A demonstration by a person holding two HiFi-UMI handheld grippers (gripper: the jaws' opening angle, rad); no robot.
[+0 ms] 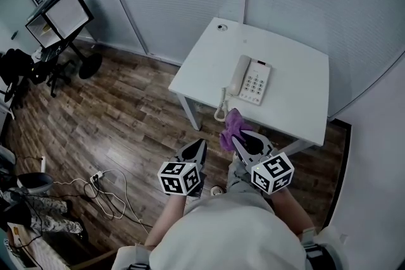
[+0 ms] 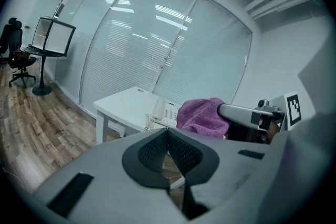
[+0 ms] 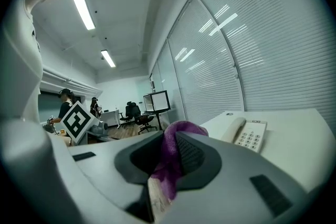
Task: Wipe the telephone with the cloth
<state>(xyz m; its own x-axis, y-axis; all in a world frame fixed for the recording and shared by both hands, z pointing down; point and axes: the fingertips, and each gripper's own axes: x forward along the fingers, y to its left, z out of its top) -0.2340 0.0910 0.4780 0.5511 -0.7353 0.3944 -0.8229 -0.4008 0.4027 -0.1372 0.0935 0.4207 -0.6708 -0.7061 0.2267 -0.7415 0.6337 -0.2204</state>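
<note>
A cream telephone [image 1: 250, 79] with its handset on the cradle and a coiled cord sits on the small white table [image 1: 297, 66]. My right gripper [image 1: 238, 140] is shut on a purple cloth [image 1: 231, 128], held in the air just short of the table's near edge. The cloth [image 3: 170, 162] bunches between the jaws in the right gripper view, with the phone [image 3: 247, 135] beyond. My left gripper [image 1: 199, 147] hangs beside it, shut and holding nothing, over the floor. From the left gripper view, the cloth [image 2: 202, 117] and the phone [image 2: 166, 112] lie ahead.
Glass walls with blinds stand behind the table. A monitor on a stand [image 1: 60, 17] and an office chair [image 1: 19, 69] are at the far left. A power strip and cables [image 1: 101, 180] lie on the wooden floor [image 1: 120, 117] at lower left.
</note>
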